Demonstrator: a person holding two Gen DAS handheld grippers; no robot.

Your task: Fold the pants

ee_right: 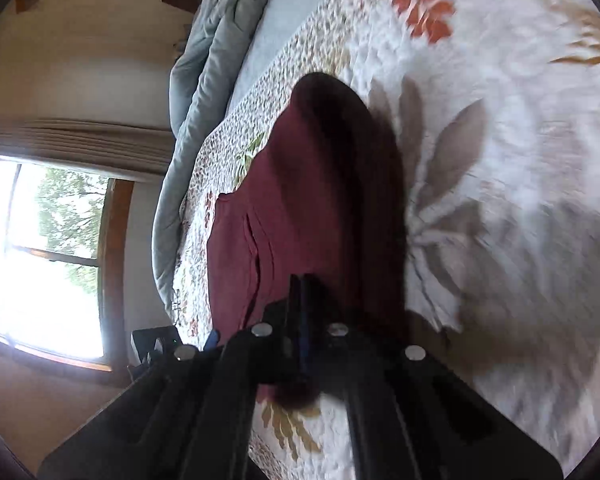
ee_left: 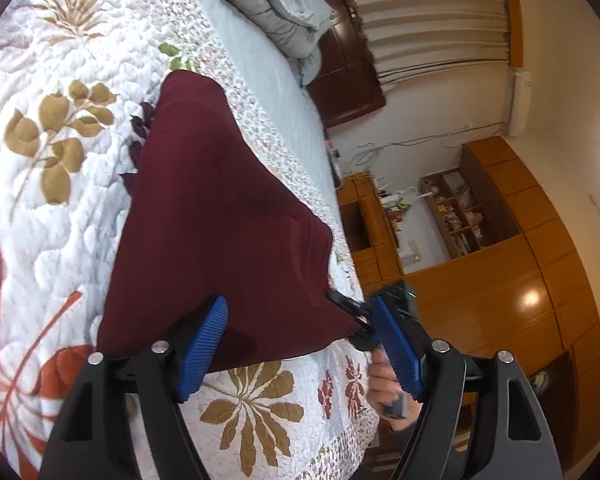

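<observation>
Pants (ee_left: 220, 216) lie on the bed (ee_left: 60, 200), soft and limp; best pinched at the hem corners. Right hand-held gripper (ee_right: 302, 300) clamps the cloth; left hand-held gripper (ee_left: 296, 344) gapes, empty.

The pants (ee_left: 220, 216) lay on the quilt (ee_left: 52, 208) of the bed, running from its near edge toward the far end. The left gripper (ee_left: 300, 344) hung open over their near end. The right gripper (ee_left: 358, 320), shut, was at their near right corner. A heap of bedding (ee_left: 276, 4) lay at the far end. Shelves (ee_left: 456, 212) stood right of the bed.
</observation>
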